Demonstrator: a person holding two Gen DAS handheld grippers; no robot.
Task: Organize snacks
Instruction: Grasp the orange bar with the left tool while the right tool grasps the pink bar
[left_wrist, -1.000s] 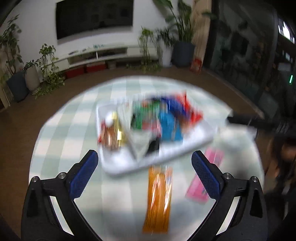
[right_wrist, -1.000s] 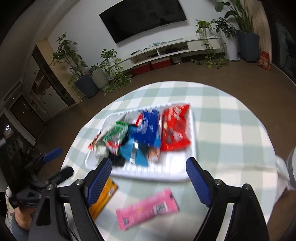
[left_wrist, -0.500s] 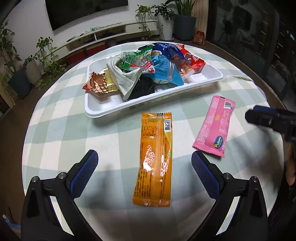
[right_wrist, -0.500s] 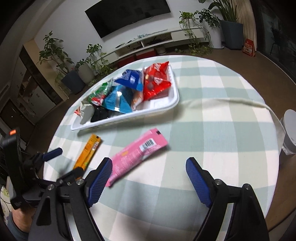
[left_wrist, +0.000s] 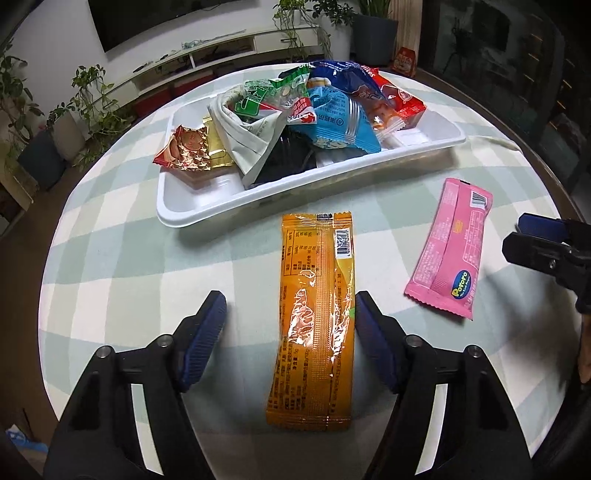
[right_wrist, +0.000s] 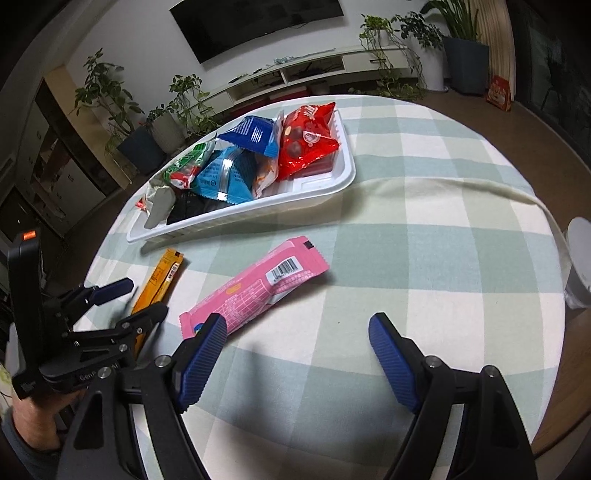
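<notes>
Orange foil snack packet (left_wrist: 314, 317) lies flat on checked counter (left_wrist: 147, 258) between left gripper (left_wrist: 288, 325) fingers, just closing, not yet pinching; right gripper (right_wrist: 297, 350) released beside pink wrapper (right_wrist: 255, 288).

Orange packet (left_wrist: 316, 317) and pink packet (left_wrist: 450, 247) lie flat before the heaped white tray (left_wrist: 221, 210).

Both tilted steeply downward, the left gripper (left_wrist: 288, 317) has just been closing its jaws yet stands parted, its pads pressing nothing, while the right gripper (right_wrist: 295, 341) holds its jaws spread wide and empty.
</notes>
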